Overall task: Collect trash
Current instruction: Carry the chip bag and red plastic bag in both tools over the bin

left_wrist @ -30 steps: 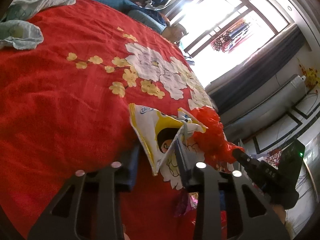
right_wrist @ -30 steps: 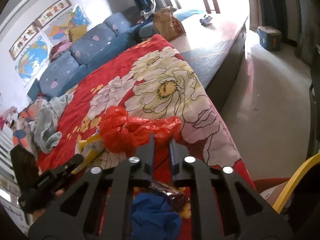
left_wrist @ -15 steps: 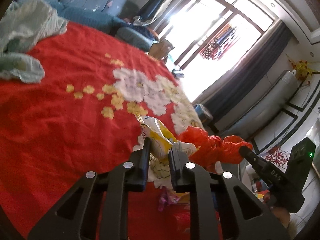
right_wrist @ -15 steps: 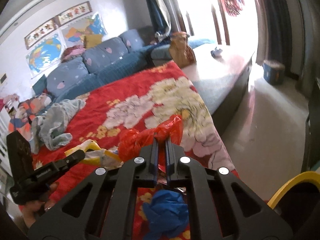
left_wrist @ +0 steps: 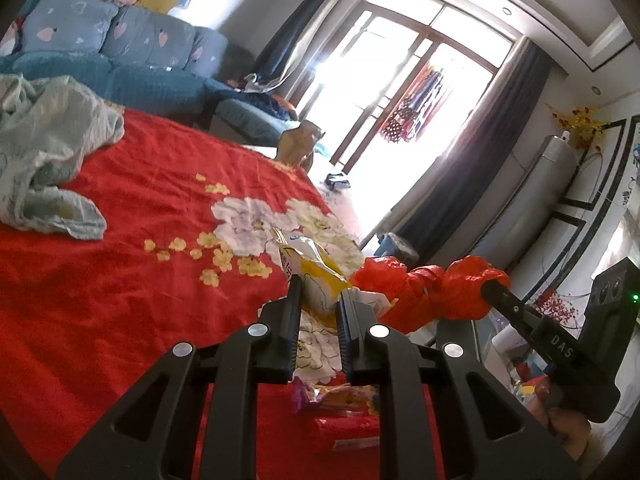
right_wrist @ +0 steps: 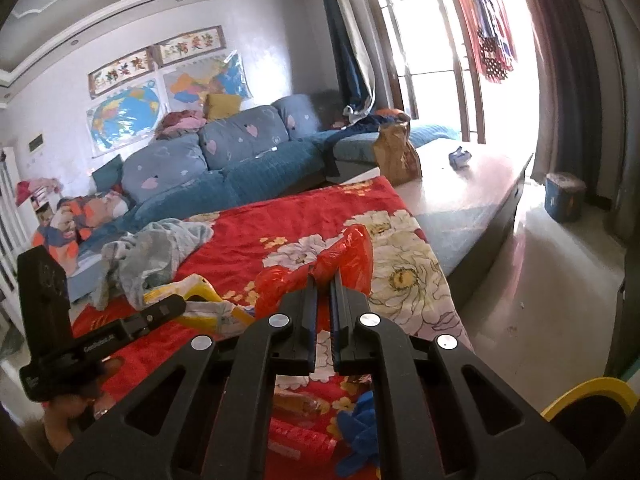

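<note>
Two grippers lift trash off a bed. The left gripper (left_wrist: pixel 318 280) has just been closing and is clamped on a yellow-and-white wrapper (left_wrist: pixel 310 268); the right gripper (right_wrist: pixel 324 276) is pinched on a red plastic bag (right_wrist: pixel 344 256). To do this well, keep both grips firm and the bag's mouth clear — more scraps (right_wrist: pixel 356 424) lie below. The red flowered blanket (left_wrist: pixel 120 280) is soft and creased; a blue sofa (right_wrist: pixel 224 160) and bright window (left_wrist: pixel 400 100) stand beyond.

Both wrist cameras looked close along their fingers, tilted down over the red floral blanket (left_wrist: pixel 120 300), sharing the blue sofa (right_wrist: pixel 224 160) at 12 o'clock.
</note>
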A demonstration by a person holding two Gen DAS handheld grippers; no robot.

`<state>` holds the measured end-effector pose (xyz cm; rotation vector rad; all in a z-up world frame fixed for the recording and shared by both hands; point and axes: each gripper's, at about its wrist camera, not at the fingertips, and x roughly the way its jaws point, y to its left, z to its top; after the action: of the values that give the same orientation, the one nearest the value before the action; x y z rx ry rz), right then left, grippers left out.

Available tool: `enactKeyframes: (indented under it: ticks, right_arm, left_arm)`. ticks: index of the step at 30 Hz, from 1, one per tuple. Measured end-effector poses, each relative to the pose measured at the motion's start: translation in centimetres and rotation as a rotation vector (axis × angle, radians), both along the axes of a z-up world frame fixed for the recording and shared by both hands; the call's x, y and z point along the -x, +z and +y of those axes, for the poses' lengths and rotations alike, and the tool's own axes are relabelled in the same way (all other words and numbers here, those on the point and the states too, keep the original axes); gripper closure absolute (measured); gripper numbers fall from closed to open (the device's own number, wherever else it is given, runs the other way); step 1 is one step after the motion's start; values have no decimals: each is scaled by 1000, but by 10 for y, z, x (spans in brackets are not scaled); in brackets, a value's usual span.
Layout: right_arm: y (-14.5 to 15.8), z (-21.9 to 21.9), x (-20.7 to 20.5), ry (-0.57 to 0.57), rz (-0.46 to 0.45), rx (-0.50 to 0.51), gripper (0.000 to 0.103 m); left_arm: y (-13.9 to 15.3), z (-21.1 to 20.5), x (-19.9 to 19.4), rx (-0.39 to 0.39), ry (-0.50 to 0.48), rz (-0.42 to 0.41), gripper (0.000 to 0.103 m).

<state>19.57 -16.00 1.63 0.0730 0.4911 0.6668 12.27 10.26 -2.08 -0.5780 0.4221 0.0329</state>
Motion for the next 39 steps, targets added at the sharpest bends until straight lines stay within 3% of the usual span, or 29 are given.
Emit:
enactKeyframes:
  ticks: [18,39]
  right_arm:
    - [13,-51,23,-105,-13,-34,101]
    - [7,-146,29,-337,7,-70,101]
  left_arm:
    - [27,-43,11,-65,-112,-49,87]
    - [22,-122,4,-130,-323,-38,87]
